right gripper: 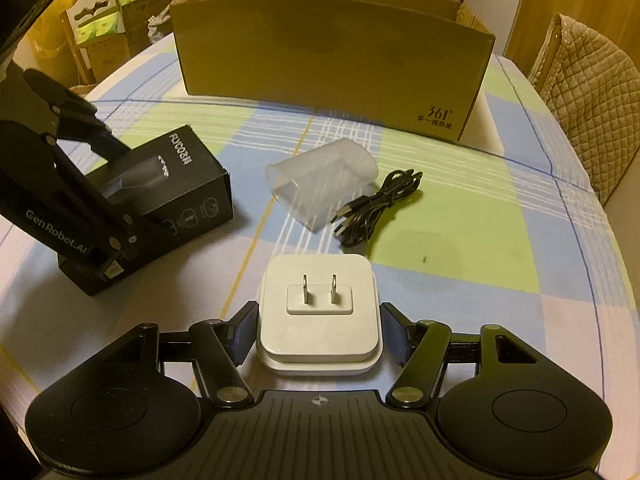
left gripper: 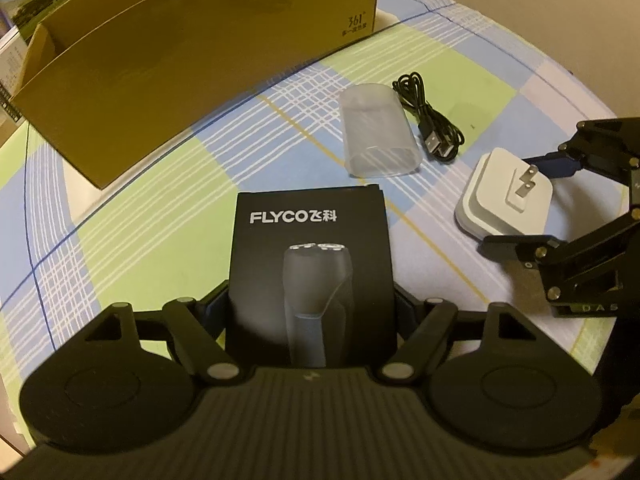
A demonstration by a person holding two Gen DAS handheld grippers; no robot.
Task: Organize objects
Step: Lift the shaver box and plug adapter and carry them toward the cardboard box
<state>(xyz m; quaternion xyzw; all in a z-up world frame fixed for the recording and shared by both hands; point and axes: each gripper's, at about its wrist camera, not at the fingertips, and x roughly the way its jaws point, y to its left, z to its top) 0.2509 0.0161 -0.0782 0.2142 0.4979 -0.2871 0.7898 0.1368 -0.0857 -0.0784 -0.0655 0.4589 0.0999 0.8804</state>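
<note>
Two hand-held grippers: the left (left gripper: pixel 312 312) clamps a black shaver box (left gripper: pixel 310 264) lengthwise; the right (right gripper: pixel 318 332) brackets, pads apart, a prongs-up white charger (right gripper: pixel 318 320).

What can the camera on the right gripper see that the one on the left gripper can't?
Only the right wrist view shows the quilted chair, the stacked cartons behind the table, and the shaver box's side panel.

Only the left wrist view shows the FLYCO shaver box face-on, between the left gripper fingers.

Both show the cardboard box, clear plastic cover, black USB cable, white plug adapter between the right gripper fingers, and the checked tablecloth.
</note>
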